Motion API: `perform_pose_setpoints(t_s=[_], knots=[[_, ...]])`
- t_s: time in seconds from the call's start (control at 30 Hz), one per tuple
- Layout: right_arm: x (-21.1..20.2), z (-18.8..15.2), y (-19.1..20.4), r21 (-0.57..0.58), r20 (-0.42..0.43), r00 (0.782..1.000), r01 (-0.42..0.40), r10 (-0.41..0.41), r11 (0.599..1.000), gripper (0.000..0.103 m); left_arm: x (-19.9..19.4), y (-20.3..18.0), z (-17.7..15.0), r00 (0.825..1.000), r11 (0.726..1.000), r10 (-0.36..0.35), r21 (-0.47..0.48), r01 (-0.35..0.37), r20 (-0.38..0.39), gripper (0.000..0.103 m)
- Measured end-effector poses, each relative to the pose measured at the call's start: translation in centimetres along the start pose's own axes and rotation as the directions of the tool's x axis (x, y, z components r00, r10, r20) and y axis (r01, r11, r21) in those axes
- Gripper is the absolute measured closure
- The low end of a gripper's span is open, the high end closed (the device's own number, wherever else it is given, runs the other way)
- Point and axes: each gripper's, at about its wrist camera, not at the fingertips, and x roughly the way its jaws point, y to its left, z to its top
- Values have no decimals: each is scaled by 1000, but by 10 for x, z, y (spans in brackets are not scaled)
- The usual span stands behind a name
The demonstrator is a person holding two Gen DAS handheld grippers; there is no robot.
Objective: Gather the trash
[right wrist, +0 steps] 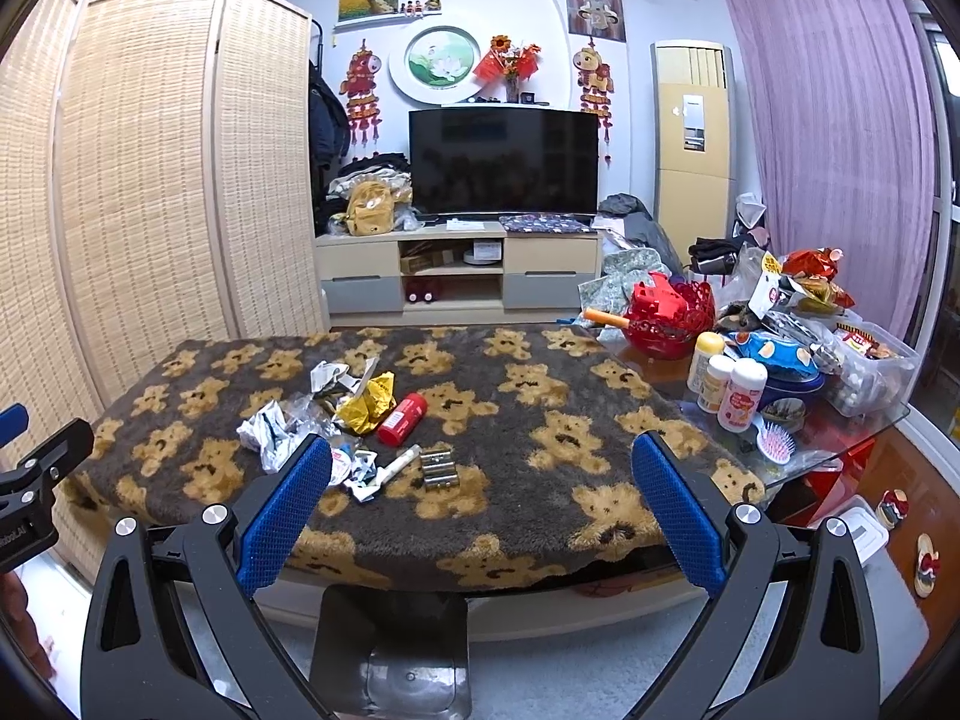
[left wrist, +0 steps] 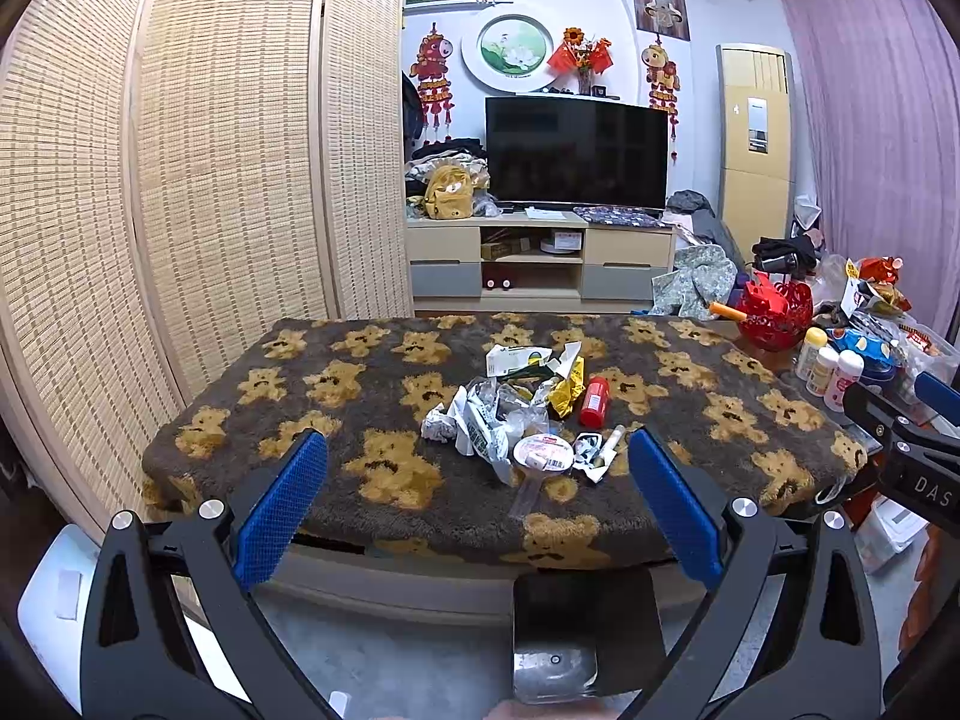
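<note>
Both grippers, left gripper (left wrist: 477,468) and right gripper (right wrist: 481,471), hang released ahead of the trash pile (left wrist: 516,414), nothing grasped.
Risk as I judge it: the red bottle (left wrist: 594,401) lying at the pile's right could roll off when nudged, and thin wrappers (left wrist: 480,420) may slip my wide jaws on the fuzzy bear blanket (left wrist: 360,372).

Evenly bright indoor light; soft shadows; sharp centre; strong fisheye bending, dark corners.

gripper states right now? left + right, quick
Left gripper: open, blue-padded fingers spread wide, holding nothing, short of the pile of crumpled wrappers.
Right gripper: open, holding nothing, short of the bear-print brown blanket.
</note>
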Motion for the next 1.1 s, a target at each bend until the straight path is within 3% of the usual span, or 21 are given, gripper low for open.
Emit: perform_pose_setpoints(t_s=[1.1], knots=[[2, -1, 1, 1, 4, 1000, -15, 15, 1000, 3, -3, -1, 2, 1000, 1000, 5, -1, -5, 1, 8]])
